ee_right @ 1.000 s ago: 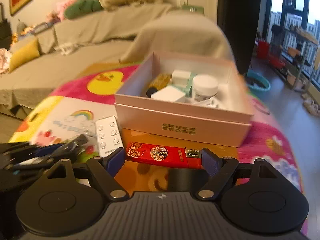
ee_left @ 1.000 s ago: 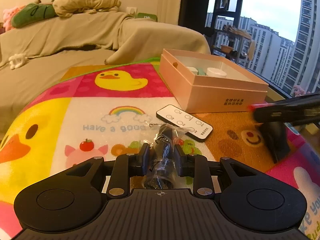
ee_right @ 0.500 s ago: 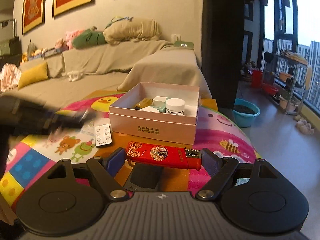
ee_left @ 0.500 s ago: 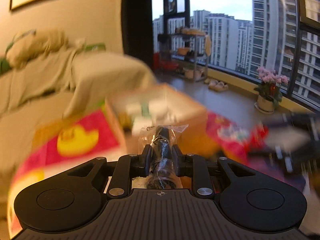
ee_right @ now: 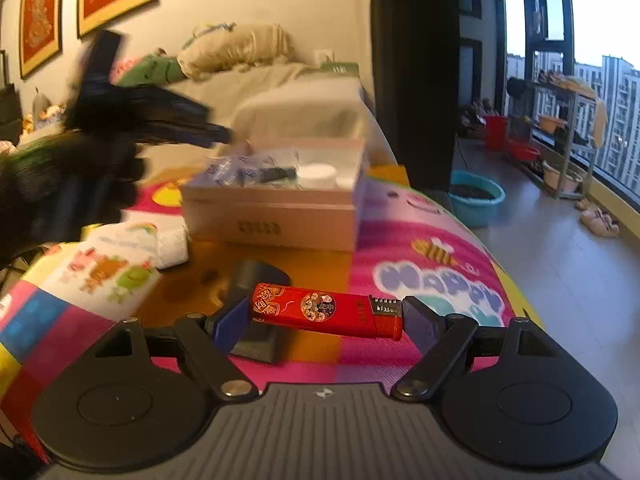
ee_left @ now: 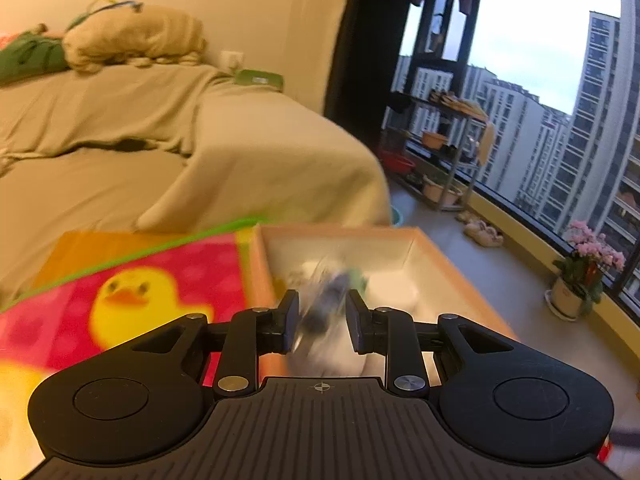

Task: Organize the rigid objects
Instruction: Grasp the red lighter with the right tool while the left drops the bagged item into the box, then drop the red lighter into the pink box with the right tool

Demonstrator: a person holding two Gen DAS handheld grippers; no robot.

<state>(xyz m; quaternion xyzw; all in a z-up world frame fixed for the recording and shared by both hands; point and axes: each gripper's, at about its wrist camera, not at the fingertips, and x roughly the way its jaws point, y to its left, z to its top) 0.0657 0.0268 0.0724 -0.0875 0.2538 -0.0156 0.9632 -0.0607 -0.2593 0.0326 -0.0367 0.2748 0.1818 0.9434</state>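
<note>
My left gripper [ee_left: 322, 312] hovers over the pink open box [ee_left: 440, 256], its jaws opening. The dark item in a clear bag [ee_left: 324, 300] is a blur between the pads, with a gap on each side. In the right wrist view that bagged item [ee_right: 248, 172] lies inside the box [ee_right: 272, 216], beside a white jar [ee_right: 316, 172] and below the left gripper [ee_right: 220, 136]. Nearer, over the mat, my right gripper [ee_right: 326, 316] is shut end to end on a red lighter [ee_right: 316, 308].
The box stands on a bright cartoon mat [ee_right: 420, 276] covering a low table. A dark object [ee_right: 256, 280] sits on the mat under the lighter. A covered sofa [ee_left: 120, 128] lies behind, and a blue basin [ee_right: 476, 196] stands on the floor to the right.
The left gripper rose from the mat with the bagged item and swung over the box, where the item has come loose. The right gripper drew back from the box with the lighter.
</note>
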